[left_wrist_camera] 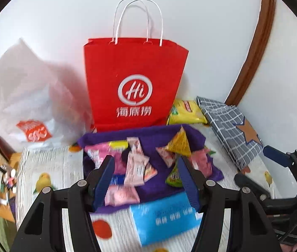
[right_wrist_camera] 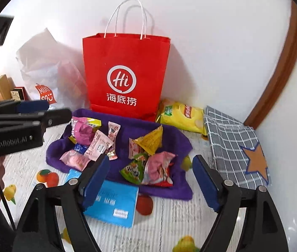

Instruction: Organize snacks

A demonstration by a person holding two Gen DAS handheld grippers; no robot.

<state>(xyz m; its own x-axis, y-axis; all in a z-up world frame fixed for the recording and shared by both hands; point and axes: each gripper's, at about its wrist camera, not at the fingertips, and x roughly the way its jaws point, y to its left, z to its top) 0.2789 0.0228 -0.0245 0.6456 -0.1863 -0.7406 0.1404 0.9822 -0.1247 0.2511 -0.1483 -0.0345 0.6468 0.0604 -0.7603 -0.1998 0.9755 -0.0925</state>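
**Both tongs empty above the snack pile**

My left tongs (left_wrist_camera: 146, 178) hang parted and empty over the snack packets (left_wrist_camera: 136, 166) on the purple cloth (left_wrist_camera: 148, 134). My right tongs (right_wrist_camera: 151, 180) gape wider, also empty. Beyond both stands the red bag (right_wrist_camera: 125, 73). Only the right view shows the star-patched checked cloth (right_wrist_camera: 236, 147) whole, beside its right finger

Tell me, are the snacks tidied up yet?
Not yet. Nothing looks put away: the snack packets lie scattered on the purple cloth, and the chip bag sits beside the red bag. Both hand-held grippers are open and empty. All sorting remains.
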